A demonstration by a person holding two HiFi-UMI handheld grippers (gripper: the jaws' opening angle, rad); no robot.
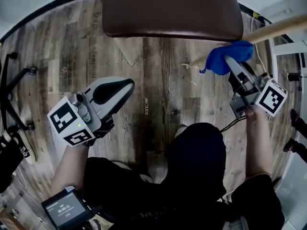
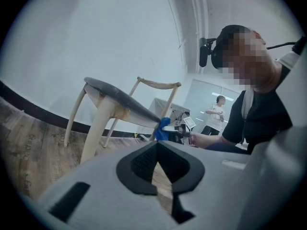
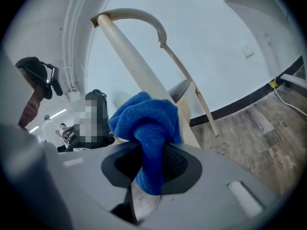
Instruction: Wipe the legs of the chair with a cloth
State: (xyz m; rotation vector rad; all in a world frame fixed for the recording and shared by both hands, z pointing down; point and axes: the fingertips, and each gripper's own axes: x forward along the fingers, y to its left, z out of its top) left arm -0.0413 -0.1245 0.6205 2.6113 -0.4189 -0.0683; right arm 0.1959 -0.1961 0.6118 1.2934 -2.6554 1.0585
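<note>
Our right gripper (image 3: pixel 151 164) has its jaws clamped on the blue cloth (image 3: pixel 146 123), which is bunched against the pale chair leg (image 3: pixel 129 51) — mid-wipe, we judge, so next comes a firm slide along it — while our left gripper (image 2: pixel 158 164), jaws together on nothing, hangs well apart.

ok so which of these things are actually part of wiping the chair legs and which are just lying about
For the job:
chair
its wooden leg
blue cloth
right gripper, shut on the cloth at that leg

Not in use:
black castor base
shoe
left gripper, shut on nothing, off to the side
</note>
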